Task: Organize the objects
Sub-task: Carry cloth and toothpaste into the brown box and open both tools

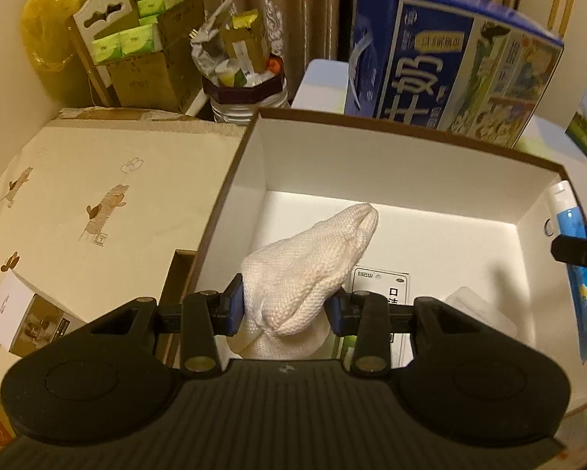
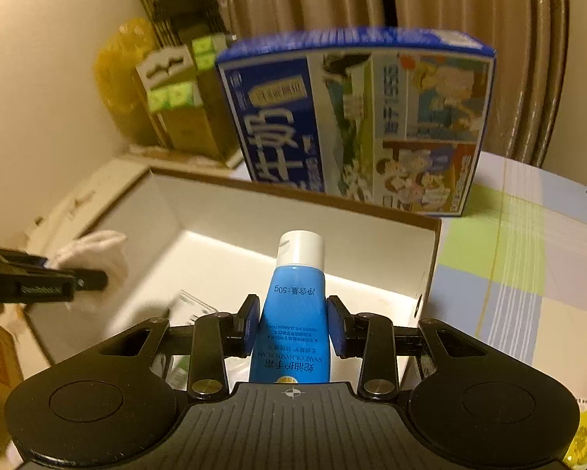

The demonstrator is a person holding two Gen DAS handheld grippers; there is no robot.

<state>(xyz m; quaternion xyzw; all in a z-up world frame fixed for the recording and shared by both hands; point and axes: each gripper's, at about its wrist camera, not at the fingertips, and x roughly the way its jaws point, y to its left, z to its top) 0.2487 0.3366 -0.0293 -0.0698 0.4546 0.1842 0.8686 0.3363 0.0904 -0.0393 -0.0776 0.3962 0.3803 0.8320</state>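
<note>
The left gripper [image 1: 284, 307] was clamped on a white cloth [image 1: 313, 258] that hung over the open box [image 1: 410, 164] ahead of it. The right gripper [image 2: 293, 327] pinched a blue tube [image 2: 293, 305] over the same box. Each should probably lower before releasing. A card [image 1: 391, 286] lay below the cloth; a milk carton [image 2: 356, 121] stood beyond, clear.
</note>
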